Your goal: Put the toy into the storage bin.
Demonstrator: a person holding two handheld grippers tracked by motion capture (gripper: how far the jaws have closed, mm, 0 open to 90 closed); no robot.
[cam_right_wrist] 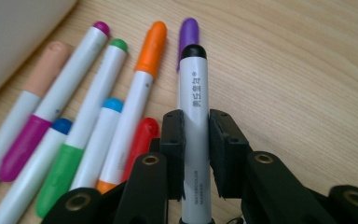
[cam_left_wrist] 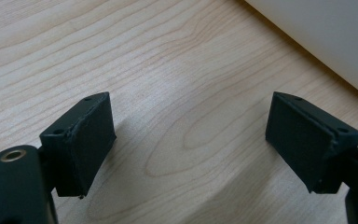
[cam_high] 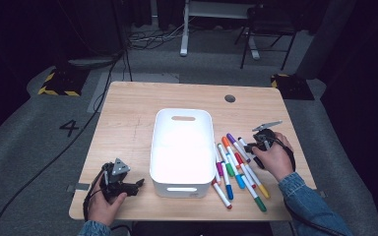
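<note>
Dark studio floor with cables around a pale wooden table (cam_high: 128, 123), white plastic bin (cam_high: 182, 147) at its centre. Right of the bin, a loose fan of coloured markers (cam_high: 236, 169) flat on the wood.

Lower centre of the right gripper view: black-capped watercolour marker (cam_right_wrist: 195, 126) clamped between the two pads of the right gripper (cam_right_wrist: 196, 154), jaws shut on the white barrel about midway, cap pointing up the frame past the purple cap (cam_right_wrist: 189, 32) behind. In the high view, same gripper (cam_high: 261, 140) at centre right, at the upper right edge of the fan.

Likely light, stiff, smooth and round: prone to roll or pivot in a pinch. Best taken across the barrel near its middle, as now, not at the tapered cap. No fragility to speak of; firm squeeze tolerable.

Left gripper (cam_left_wrist: 191, 144) low at lower left of the high view, jaws apart, nothing between, bare wood beneath, bin wall at upper right of the left gripper view.
</note>
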